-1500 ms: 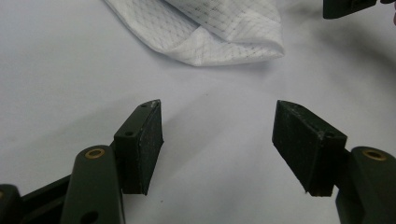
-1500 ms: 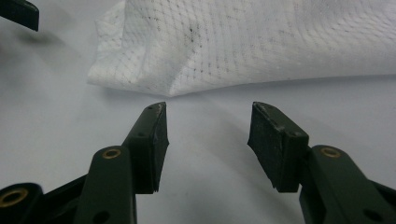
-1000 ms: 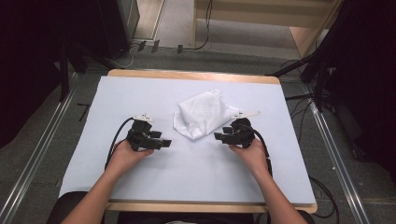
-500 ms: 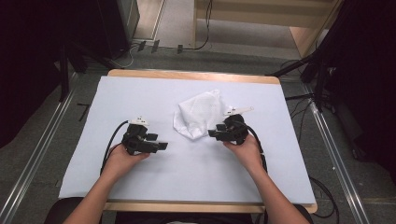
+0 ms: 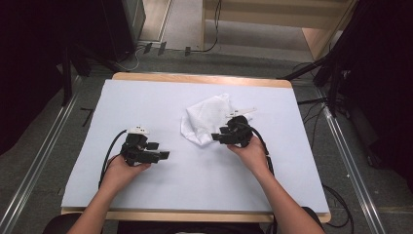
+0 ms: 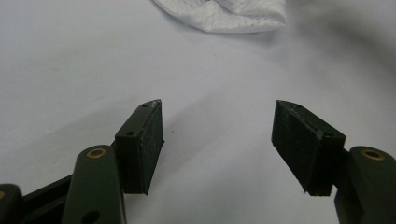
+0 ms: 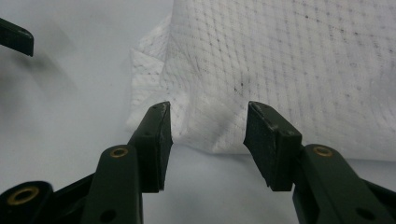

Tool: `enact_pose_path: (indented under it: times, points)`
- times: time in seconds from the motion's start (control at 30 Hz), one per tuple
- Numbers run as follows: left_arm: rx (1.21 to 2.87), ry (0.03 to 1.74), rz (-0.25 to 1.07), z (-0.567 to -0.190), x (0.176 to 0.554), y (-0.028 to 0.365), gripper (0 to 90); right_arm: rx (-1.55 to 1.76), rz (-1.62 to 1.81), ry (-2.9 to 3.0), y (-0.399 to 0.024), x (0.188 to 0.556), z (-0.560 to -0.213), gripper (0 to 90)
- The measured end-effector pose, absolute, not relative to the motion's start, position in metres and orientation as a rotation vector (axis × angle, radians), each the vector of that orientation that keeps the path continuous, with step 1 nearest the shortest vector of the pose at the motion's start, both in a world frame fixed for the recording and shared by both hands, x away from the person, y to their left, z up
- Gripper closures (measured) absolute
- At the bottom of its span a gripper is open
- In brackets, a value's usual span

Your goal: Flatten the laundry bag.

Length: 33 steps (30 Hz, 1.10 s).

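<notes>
1. Two handheld black two-jaw grippers work over a pale blue table cover (image 5: 160, 97). At the lower left of the high view, the left gripper (image 5: 164, 155) hovers with its jaws wide apart and nothing between them, likely waiting its turn.
2. At the frame's centre lies a crumpled white mesh-patterned cloth (image 5: 204, 122), its long axis running from lower left to upper right, where a narrow corner points.
3. Right of centre, the right gripper (image 5: 215, 137) faces the cloth's near edge, jaws parted, straddling a raised fold (image 7: 210, 135) without pinching it, probably lined up for a grab.
</notes>
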<state>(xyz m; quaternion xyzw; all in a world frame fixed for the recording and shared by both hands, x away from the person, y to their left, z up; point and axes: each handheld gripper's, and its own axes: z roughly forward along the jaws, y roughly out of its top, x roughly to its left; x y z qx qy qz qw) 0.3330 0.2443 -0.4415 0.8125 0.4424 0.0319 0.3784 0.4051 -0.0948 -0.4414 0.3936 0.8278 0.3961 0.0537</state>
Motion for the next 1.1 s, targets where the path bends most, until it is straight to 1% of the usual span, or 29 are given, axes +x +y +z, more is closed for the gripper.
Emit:
enact_pose_path:
  times: [0.33, 0.63, 1.1]
  points:
    - [2.065, 1.162, 0.088, -0.443, 0.327, 0.253, 34.7, 1.181, 1.202, 2.535, -0.085, 0.411, -0.439, 52.3]
    - [2.051, 1.18, 0.093, -0.443, 0.322, 0.258, 34.7, 1.175, 1.213, 2.526, -0.079, 0.424, -0.432, 52.1]
    - [2.034, 1.2, 0.109, -0.442, 0.314, 0.266, 34.7, 1.171, 1.169, 2.554, -0.061, 0.446, -0.43, 47.1]
